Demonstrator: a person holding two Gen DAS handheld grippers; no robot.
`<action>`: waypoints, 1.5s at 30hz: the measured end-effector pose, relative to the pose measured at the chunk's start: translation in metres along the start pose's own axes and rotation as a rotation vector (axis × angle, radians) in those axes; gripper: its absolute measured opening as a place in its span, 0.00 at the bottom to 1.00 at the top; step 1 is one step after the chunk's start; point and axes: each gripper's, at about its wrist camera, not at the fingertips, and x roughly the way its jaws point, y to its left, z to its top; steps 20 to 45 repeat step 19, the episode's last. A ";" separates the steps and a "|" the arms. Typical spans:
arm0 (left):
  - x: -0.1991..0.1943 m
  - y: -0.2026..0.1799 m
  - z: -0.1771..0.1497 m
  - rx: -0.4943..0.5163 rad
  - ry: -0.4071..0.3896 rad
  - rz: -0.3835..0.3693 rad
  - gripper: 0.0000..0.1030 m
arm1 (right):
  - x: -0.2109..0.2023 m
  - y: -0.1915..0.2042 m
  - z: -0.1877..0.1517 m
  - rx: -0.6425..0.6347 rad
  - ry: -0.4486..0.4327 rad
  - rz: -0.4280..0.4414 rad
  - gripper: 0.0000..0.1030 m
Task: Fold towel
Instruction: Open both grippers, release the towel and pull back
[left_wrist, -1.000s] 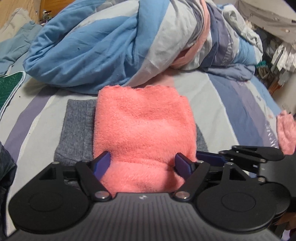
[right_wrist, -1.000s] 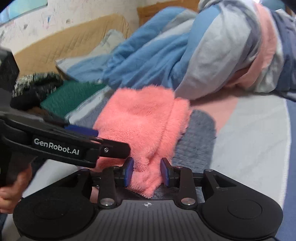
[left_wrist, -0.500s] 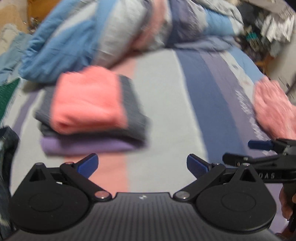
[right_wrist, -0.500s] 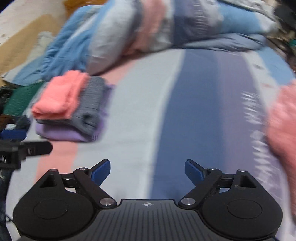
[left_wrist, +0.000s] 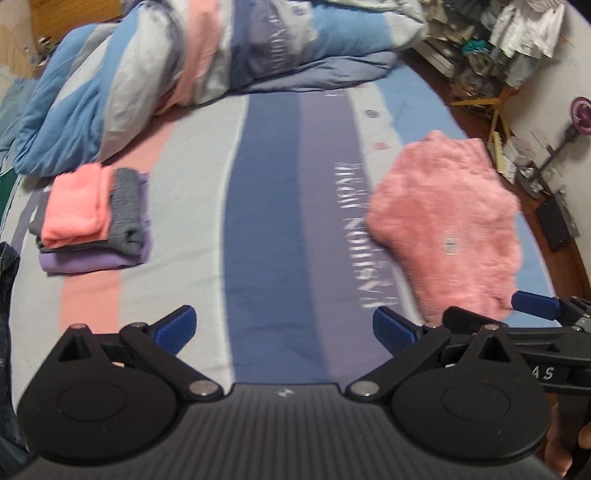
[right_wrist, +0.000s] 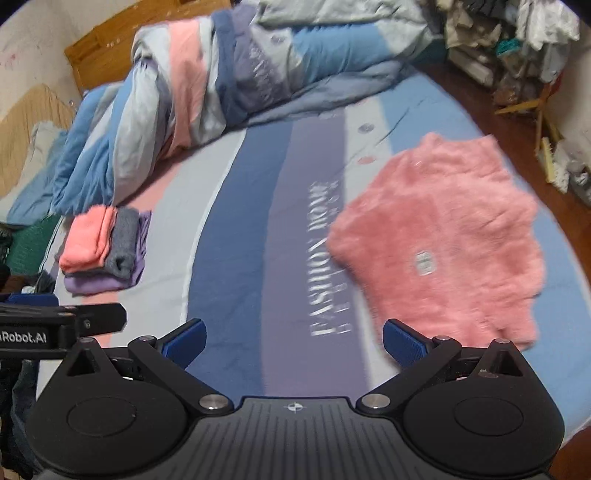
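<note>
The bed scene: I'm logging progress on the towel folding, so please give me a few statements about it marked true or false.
1. Both grippers are open and hold nothing. True: the left gripper and the right gripper have their jaws wide apart over the bed sheet.
2. The unfolded pink towel lies on top of the stack. False: it lies spread out apart from the stack, on the sheet's right side.
3. The stack has a folded coral towel on top. True.
4. The bottom item of the stack is green. False: it is a purple towel.
</note>
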 end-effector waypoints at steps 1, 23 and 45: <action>-0.009 -0.015 0.001 0.003 -0.005 -0.008 1.00 | -0.009 -0.007 0.002 -0.015 -0.002 -0.018 1.00; -0.066 -0.120 -0.012 0.023 -0.064 0.093 1.00 | -0.056 -0.088 0.004 -0.003 -0.029 -0.007 0.99; -0.066 -0.120 -0.012 0.023 -0.064 0.093 1.00 | -0.056 -0.088 0.004 -0.003 -0.029 -0.007 0.99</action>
